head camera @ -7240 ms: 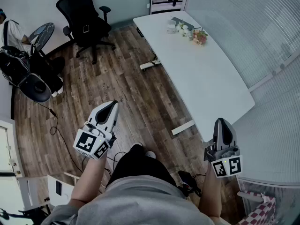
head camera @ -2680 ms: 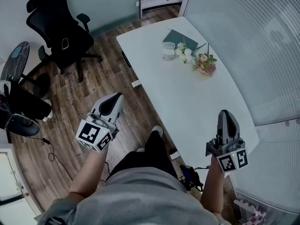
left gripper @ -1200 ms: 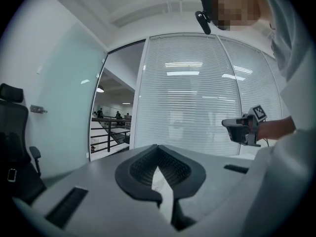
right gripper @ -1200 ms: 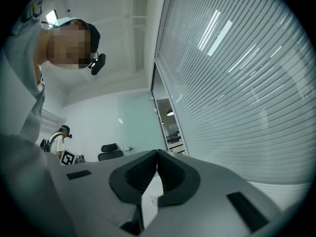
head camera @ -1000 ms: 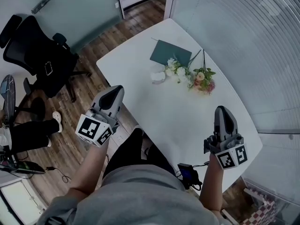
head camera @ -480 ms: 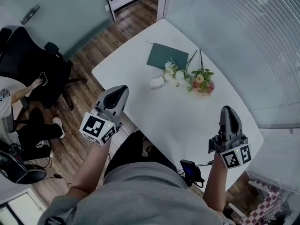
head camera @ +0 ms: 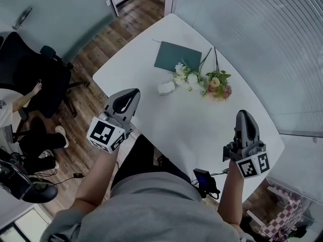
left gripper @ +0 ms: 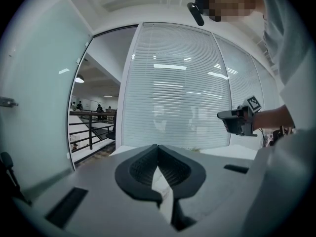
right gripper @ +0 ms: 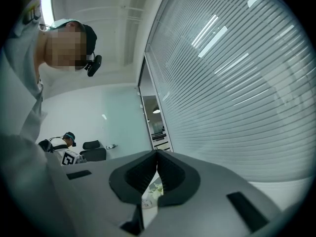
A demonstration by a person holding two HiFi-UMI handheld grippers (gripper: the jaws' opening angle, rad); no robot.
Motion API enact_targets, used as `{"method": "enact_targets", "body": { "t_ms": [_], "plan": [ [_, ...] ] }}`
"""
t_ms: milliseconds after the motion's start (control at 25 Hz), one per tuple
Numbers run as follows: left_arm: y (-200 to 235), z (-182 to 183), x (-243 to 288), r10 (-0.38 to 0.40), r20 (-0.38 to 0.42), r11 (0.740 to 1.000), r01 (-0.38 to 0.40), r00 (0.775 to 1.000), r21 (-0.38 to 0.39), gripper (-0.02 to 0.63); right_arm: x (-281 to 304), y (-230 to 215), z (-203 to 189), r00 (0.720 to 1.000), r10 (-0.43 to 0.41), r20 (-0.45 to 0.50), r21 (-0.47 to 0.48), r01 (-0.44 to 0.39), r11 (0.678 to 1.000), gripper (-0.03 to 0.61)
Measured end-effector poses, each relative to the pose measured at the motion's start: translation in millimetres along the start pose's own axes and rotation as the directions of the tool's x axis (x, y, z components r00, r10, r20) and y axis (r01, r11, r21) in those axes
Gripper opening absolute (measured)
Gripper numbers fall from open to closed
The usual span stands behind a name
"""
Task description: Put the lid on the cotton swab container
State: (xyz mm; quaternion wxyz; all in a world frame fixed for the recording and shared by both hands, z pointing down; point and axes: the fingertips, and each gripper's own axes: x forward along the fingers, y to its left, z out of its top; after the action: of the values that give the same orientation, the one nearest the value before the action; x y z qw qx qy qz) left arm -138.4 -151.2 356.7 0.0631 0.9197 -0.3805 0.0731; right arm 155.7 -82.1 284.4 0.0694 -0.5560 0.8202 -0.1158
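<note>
Desk (head camera: 202, 130): container (head camera: 166, 87) apart from L claw (head camera: 133, 92)

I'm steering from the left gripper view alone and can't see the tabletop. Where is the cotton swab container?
Observer: The head view shows a small pale container on the white table, right beside the flowers and ahead of the left gripper.
Operator: Anything else lying near it?
Observer: A flat dark green sheet lies just beyond the flowers, toward the far end of the table.
Operator: Is the other gripper carrying anything?
Observer: No. In the right gripper view, the right gripper has its jaws together with nothing between them.
</note>
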Motion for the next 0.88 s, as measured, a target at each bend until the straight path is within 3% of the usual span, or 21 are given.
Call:
{"method": "enact_targets", "body": {
  "t_ms": [240, 880],
  "plan": [
    [-4, -11, 12, -0.022, -0.004, 1.0, 0.022, 1.0, 0.005, 0.008, 7, -12, -13, 1.0, -0.003, -0.018, 0.022, 0.003, 1.0, 0.025],
    [-9, -82, 57, -0.066, -0.157, 0.998, 0.065, 0.985, -0.012, 0.009, 28, -32, -49, 0.994, 0.052, -0.091, 0.086, -0.044, 0.995, 0.026]
  ]
}}
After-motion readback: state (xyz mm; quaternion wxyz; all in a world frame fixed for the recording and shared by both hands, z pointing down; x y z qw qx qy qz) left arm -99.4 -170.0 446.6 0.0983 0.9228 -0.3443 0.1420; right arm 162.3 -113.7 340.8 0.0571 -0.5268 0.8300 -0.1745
